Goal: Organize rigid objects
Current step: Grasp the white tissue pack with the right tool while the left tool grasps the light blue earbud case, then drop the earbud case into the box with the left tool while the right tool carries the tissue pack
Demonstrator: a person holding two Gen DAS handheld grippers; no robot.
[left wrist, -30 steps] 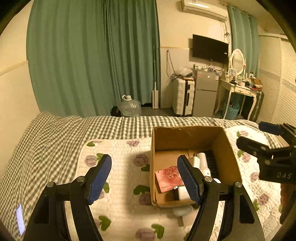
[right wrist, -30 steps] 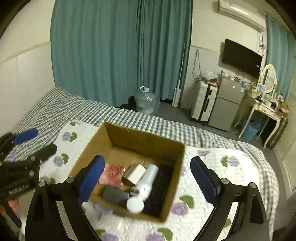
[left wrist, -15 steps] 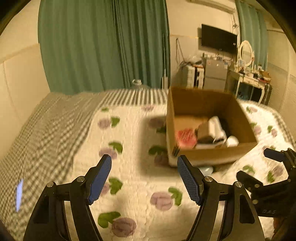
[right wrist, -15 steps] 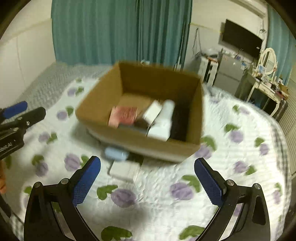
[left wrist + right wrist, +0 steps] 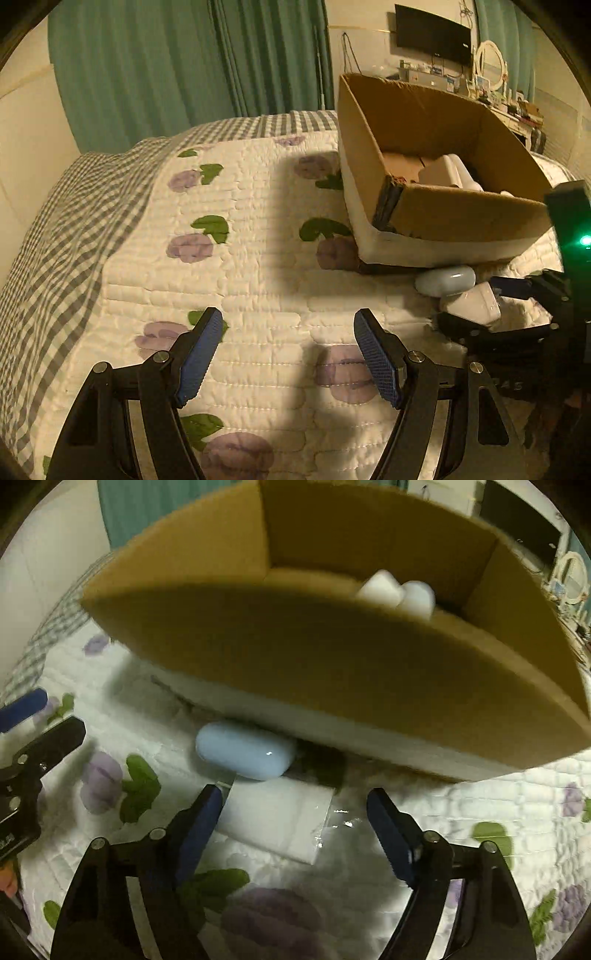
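Note:
A brown cardboard box (image 5: 461, 218) sits on the quilted bed and holds several white items (image 5: 397, 592). A pale blue oval case (image 5: 245, 753) lies against the box's near wall, with a flat white plastic-wrapped box (image 5: 275, 816) just in front of it. Both also show in the left wrist view, the case (image 5: 445, 280) and the white box (image 5: 471, 304). My right gripper (image 5: 295, 808) is open, low over the bed, its jaws either side of the white box. My left gripper (image 5: 288, 336) is open and empty above bare quilt, left of the box.
The white floral quilt (image 5: 240, 266) covers the bed, with a grey checked blanket (image 5: 55, 229) at the left edge. Green curtains (image 5: 184, 66) hang behind. A TV and dresser (image 5: 480, 48) stand at the far right.
Both grippers have dropped down toward the bed. The right gripper has closed in on the white box and blue case in front of the cardboard box.

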